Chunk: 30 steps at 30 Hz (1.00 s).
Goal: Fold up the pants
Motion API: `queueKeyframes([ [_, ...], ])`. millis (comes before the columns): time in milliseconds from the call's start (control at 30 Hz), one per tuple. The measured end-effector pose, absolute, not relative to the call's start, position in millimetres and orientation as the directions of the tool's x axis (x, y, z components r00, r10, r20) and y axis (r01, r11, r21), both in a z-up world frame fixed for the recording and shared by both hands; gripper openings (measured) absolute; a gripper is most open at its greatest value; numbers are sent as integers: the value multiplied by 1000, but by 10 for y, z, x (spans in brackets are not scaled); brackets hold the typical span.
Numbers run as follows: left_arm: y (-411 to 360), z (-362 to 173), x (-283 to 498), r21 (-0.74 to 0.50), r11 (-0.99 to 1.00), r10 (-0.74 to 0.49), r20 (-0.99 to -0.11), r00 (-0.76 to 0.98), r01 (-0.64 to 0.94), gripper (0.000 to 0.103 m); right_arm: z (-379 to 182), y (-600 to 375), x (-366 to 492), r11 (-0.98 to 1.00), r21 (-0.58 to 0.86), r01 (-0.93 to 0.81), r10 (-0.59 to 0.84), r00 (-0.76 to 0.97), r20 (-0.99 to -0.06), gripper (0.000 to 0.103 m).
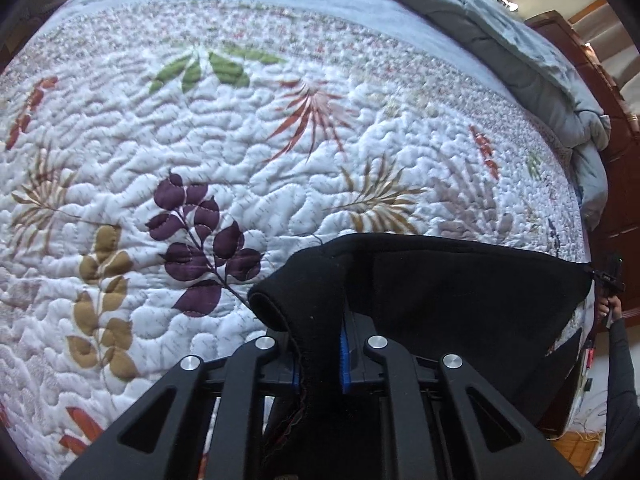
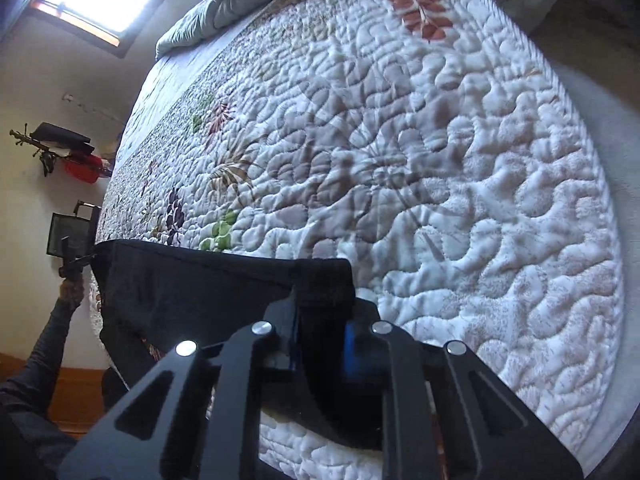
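Black pants (image 1: 460,280) span the near edge of the quilted bed (image 1: 280,140), left hand-held gripper (image 1: 320,356) and right hand-held gripper (image 2: 322,344) each clamped on a corner; lift evenly, edge taut, before folding.

A bed is carrying everything, and a white quilt (image 1: 280,152) is covering its top, puckering in wavy stitched ridges. Leaf prints are scattering across the quilt: purple, tan, green and rust sprigs. A speckled band is running along the far part of the quilt, with a plain pale blue strip lying beyond it. A grey-blue duvet (image 1: 540,52) is lying bunched along the far edge of the bed. Black pants (image 1: 460,280) are hanging over the near edge, draping down the side; whether they are touching the quilt top is unclear.
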<state>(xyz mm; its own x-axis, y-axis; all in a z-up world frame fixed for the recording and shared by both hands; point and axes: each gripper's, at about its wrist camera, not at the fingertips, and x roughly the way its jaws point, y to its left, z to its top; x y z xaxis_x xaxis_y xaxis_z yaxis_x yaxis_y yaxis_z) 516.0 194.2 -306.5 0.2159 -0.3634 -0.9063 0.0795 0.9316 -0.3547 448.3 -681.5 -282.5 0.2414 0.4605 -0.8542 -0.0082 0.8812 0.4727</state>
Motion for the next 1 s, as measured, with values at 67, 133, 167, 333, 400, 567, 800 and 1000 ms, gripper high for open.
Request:
queueKeyframes([
  [67, 1925, -2853, 5078, -362, 927, -375, -893, 250, 98, 13, -2686, -6756, 4425, 891, 454, -21, 443, 263, -857, 14],
  [133, 1891, -2652, 5002, -370, 921, -390, -877, 281, 121, 13, -2514, -6771, 4296, 901, 434, -31, 423, 294, -857, 14],
  [167, 1868, -2559, 4958, -376, 917, -399, -868, 294, 134, 13, -2421, -6755, 4221, 910, 413, -36, 403, 312, -861, 14],
  [333, 1813, -2106, 4678, -401, 894, -447, -813, 372, 199, 12, -2165, -6711, 3922, 949, 313, -45, 304, 402, -863, 14],
  [400, 1816, -1999, 4550, -403, 890, -456, -796, 398, 213, 12, -2102, -6664, 3796, 962, 269, -42, 257, 459, -850, 14],
  [567, 1813, -1841, 4052, -407, 878, -479, -762, 435, 253, 12, -2029, -6545, 3171, 986, 159, -60, 163, 595, -787, 14],
  [800, 1987, -2248, 3194, -441, 869, -495, -767, 408, 225, 13, -2262, -6191, 2147, 999, -40, -26, -10, 702, -712, 17],
  [1000, 2235, -2601, 2729, -501, 853, -516, -767, 382, 148, 15, -2453, -6115, 1612, 995, -49, 90, -98, 710, -697, 20],
])
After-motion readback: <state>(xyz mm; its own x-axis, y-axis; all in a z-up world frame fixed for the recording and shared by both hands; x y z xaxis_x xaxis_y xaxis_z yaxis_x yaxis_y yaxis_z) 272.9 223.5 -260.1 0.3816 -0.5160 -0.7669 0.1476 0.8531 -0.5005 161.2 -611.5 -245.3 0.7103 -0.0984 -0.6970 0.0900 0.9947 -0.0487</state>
